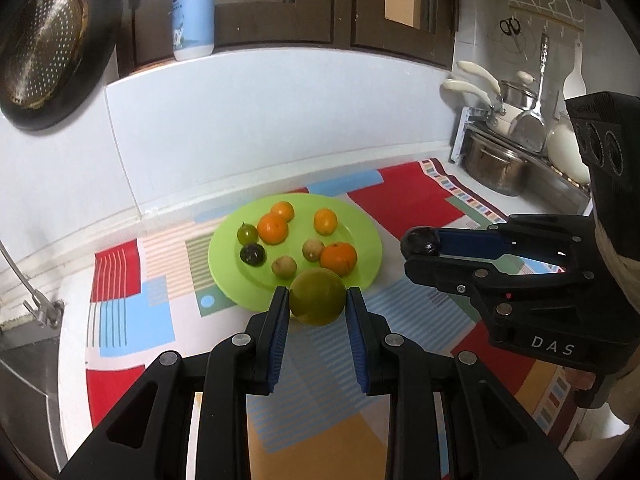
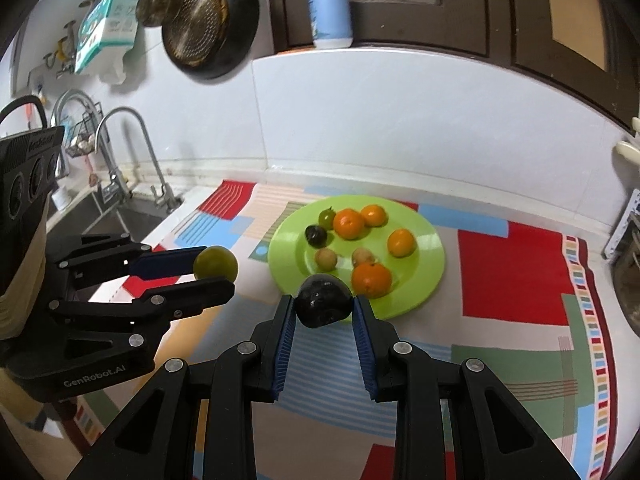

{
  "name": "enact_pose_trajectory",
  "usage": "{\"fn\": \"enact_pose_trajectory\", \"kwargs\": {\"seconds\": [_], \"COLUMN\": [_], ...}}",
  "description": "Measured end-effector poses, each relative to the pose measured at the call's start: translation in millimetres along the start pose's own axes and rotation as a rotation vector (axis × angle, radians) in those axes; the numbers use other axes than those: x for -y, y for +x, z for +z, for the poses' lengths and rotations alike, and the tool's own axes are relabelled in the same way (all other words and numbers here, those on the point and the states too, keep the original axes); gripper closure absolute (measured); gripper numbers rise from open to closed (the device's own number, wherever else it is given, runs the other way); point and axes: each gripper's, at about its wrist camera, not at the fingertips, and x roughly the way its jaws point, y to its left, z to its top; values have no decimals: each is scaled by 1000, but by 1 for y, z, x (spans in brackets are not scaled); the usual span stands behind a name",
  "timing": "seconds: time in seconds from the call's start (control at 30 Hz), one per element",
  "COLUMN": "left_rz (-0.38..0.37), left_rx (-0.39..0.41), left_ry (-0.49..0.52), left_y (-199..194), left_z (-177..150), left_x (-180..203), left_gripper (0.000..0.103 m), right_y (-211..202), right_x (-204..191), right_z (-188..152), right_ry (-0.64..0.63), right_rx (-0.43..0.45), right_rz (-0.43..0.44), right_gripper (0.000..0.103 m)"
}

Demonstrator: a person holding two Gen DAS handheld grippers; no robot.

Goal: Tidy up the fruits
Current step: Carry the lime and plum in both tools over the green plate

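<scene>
My left gripper (image 1: pixel 318 300) is shut on a round green fruit (image 1: pixel 317 297), held above the mat just in front of the lime-green plate (image 1: pixel 360 236). My right gripper (image 2: pixel 324 306) is shut on a dark, almost black fruit (image 2: pixel 324 300), also lifted near the plate's (image 2: pixel 428 248) front rim. Each gripper shows in the other view: the right gripper (image 1: pixel 420 245) with its dark fruit (image 1: pixel 419 242), the left gripper (image 2: pixel 216 268) with its green fruit (image 2: pixel 215 263). On the plate lie several oranges (image 1: pixel 273 229), two small tan fruits (image 1: pixel 284 267), a small green fruit (image 1: pixel 247 233) and a small dark one (image 1: pixel 253 255).
A colourful patchwork mat (image 1: pixel 400 196) covers the counter. A sink with taps (image 2: pixel 120 160) lies to the left, and pots on a rack (image 1: pixel 496 160) to the right. A pan (image 2: pixel 208 20) hangs on the wall and a bottle (image 1: pixel 194 12) stands on the ledge behind.
</scene>
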Motion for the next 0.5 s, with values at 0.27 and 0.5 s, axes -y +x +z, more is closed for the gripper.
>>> {"fn": "enact_pose_trajectory", "kwargs": {"seconds": [0.27, 0.5], "left_rz": [13, 22], "left_rx": [10, 22], "left_ry": [-9, -23], "left_y": [13, 28], "left_z": [15, 31], "left_x": [-6, -13], "left_gripper": [74, 74], "right_y": [5, 15], "right_x": [12, 19], "right_z": [11, 26], "right_ry": [34, 36], "right_rx": [27, 46], "right_rz": [-26, -39], "right_gripper": [73, 73]}}
